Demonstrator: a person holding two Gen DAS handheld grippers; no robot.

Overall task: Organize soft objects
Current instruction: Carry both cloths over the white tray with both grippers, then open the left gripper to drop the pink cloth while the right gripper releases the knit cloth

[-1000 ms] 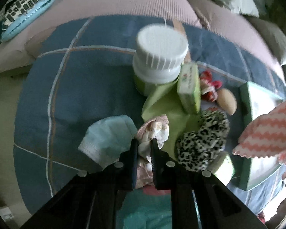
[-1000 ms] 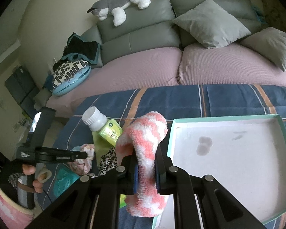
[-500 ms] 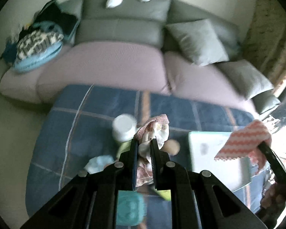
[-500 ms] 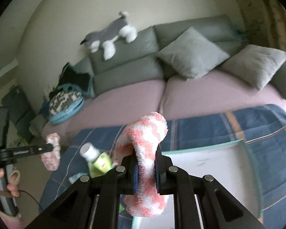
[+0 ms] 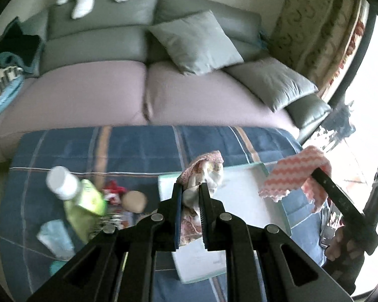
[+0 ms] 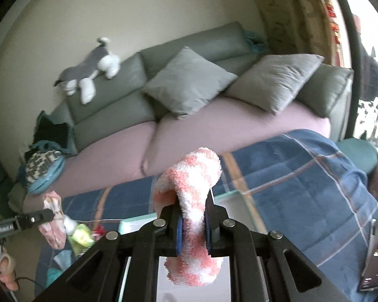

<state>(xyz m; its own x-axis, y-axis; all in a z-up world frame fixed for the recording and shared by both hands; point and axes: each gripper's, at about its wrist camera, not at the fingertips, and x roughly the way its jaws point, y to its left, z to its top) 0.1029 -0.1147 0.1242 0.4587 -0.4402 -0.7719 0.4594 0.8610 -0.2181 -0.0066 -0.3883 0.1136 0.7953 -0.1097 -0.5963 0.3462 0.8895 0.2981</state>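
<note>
Here the left gripper (image 5: 191, 196) clamps a patterned cloth (image 5: 204, 168), perhaps a sock, above the tray (image 5: 239, 196); the right gripper (image 6: 192, 222) grips a fuzzy pink-white sock (image 6: 194, 176) over the blanket (image 6: 302, 176).

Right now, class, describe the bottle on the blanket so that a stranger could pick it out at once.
Start at the sofa and come forward onto the blue plaid blanket. At its left side, among the small clutter, lies the yellow-green bottle. Its white ribbed cap and hard, glossy body set it apart from the soft cloth pieces around it.
</note>
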